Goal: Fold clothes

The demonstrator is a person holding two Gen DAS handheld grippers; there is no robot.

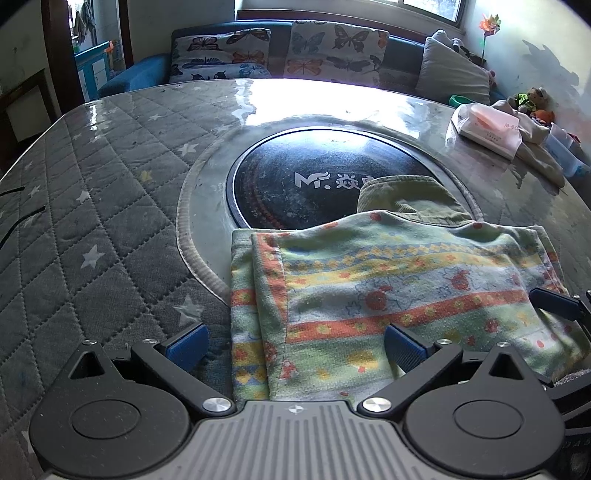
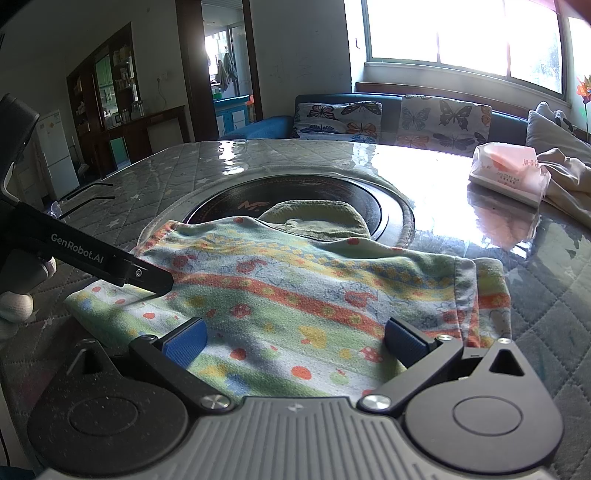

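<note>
Both tools, left (image 1: 295,347) and right (image 2: 295,339), gape over the seemingly folded patterned garment (image 1: 388,288).

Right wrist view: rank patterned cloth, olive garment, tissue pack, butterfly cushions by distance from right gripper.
1. patterned cloth, under the right gripper
2. olive garment, behind it, on the dark disc
3. tissue pack, far right
4. butterfly cushions, on the sofa

You get strong daylight from the window (image 2: 465,33) behind the sofa, blowing out to white glare on the glossy table (image 1: 295,99), while your near foreground sits in soft shadow and the fisheye bends and darkens every edge, though focus stays fairly sharp.
</note>
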